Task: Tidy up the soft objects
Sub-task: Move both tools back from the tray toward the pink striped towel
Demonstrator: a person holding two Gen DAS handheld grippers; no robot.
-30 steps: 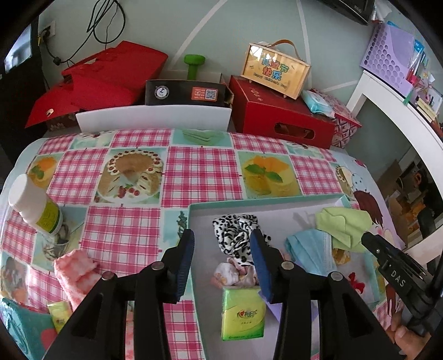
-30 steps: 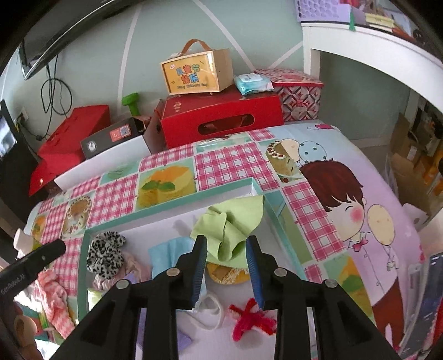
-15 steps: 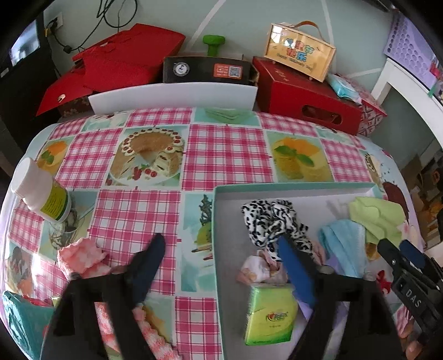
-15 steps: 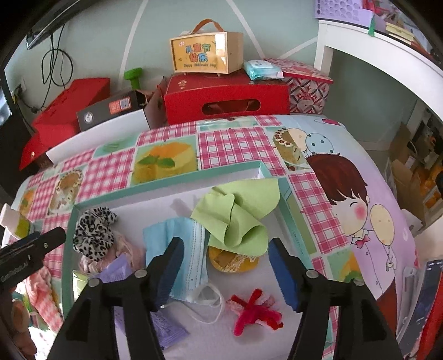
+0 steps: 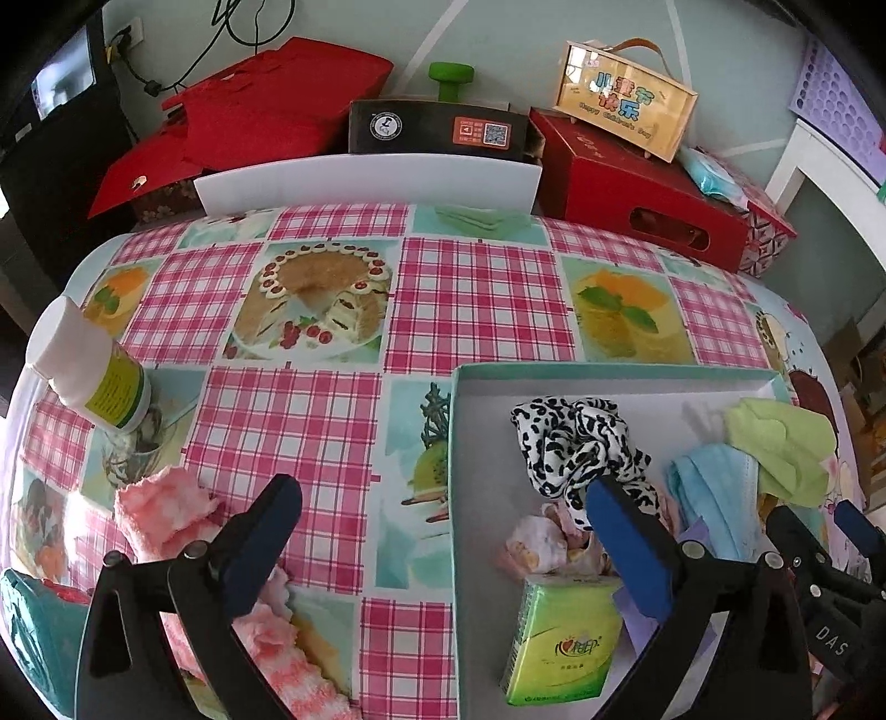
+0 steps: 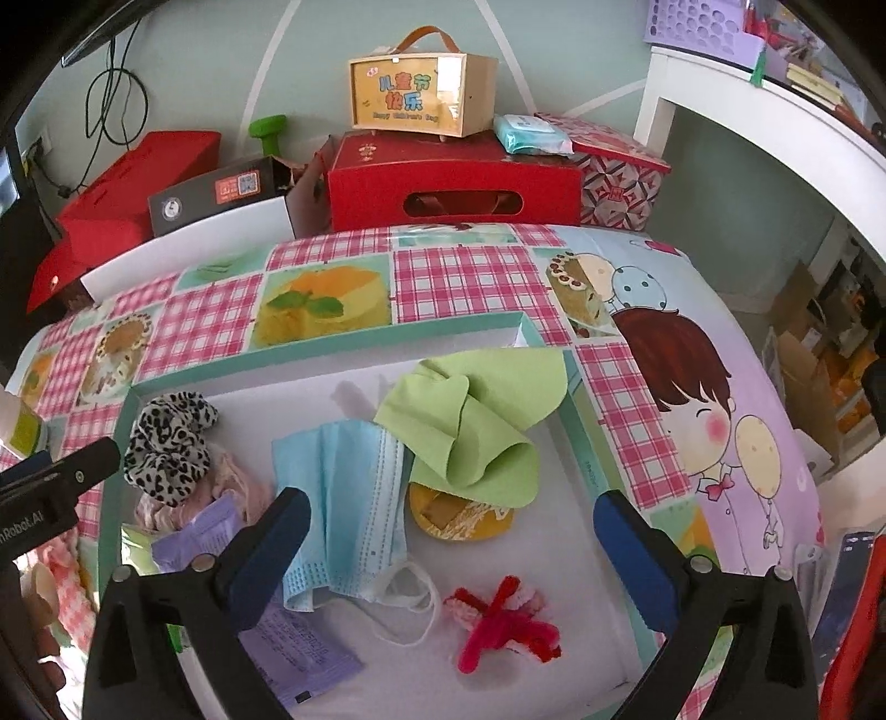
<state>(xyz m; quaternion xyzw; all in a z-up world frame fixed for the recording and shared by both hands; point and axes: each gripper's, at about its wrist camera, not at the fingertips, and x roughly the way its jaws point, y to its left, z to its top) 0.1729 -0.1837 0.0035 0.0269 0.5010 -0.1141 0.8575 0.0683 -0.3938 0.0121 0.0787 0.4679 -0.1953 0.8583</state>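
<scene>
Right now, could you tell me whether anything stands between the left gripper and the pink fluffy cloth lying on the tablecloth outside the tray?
Nothing visible does. The left gripper, its jaws just opened wide and empty, has the pink fluffy cloth right beside its left finger. The white bottle stands farther back; the tray is off to the right.

Pale green wall (image 6: 581, 50), white desk (image 6: 775, 116), daylit checked tablecloth (image 5: 476, 299).

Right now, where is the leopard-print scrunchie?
The leopard-print scrunchie lies inside the teal tray, in its far left corner in the right wrist view, left of the blue face mask.
</scene>
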